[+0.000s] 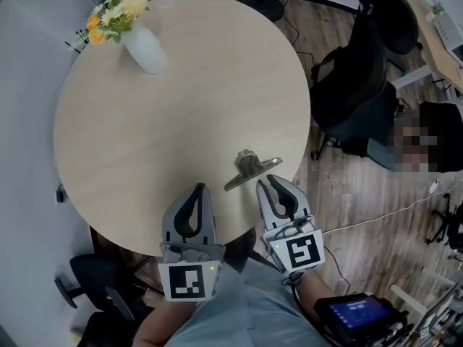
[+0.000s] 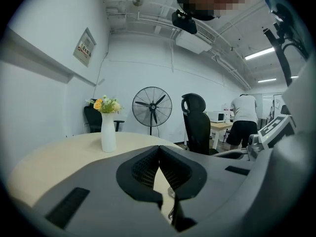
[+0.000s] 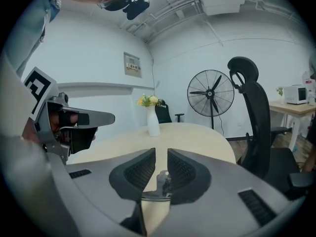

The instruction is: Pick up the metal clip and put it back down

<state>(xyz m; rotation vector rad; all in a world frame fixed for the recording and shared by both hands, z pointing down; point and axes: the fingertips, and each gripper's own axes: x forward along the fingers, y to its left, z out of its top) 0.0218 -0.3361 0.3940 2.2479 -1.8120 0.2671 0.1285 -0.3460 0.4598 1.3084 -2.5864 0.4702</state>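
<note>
- Jaws of your right gripper (image 1: 266,181) are pressed together, and nothing is in them.
- The clip (image 1: 249,166) lies on the table (image 1: 181,121) just past those tips, a little to their left. I think you have not grabbed it yet.
- If you go forward with the jaws shut like this, you will push the clip and not pick it up. It is smooth metal on a smooth top, so it would likely slide.
- Its bar (image 1: 233,183) lies low and flat. Come down too far and your tips may scrape the table. Pinch only the thin bar and it may slip out or flip over.
- Your left gripper (image 1: 200,188) is squeezed shut too and holds nothing. It sits near the clip's other end. Keep it out of the way so the two grippers do not knock together.
- The clip is not far from the table's edge on your side. A hard bump could send it down to the floor (image 1: 347,194).
- The vase (image 1: 145,48) stands well apart at the far side, so I see no trouble there.
- The clip is small, grey and shiny. It has a rounded lump (image 1: 248,162) in the middle. The long thin bar runs on a slant under it. One end points away past your right gripper and the other points toward your left one.
</note>
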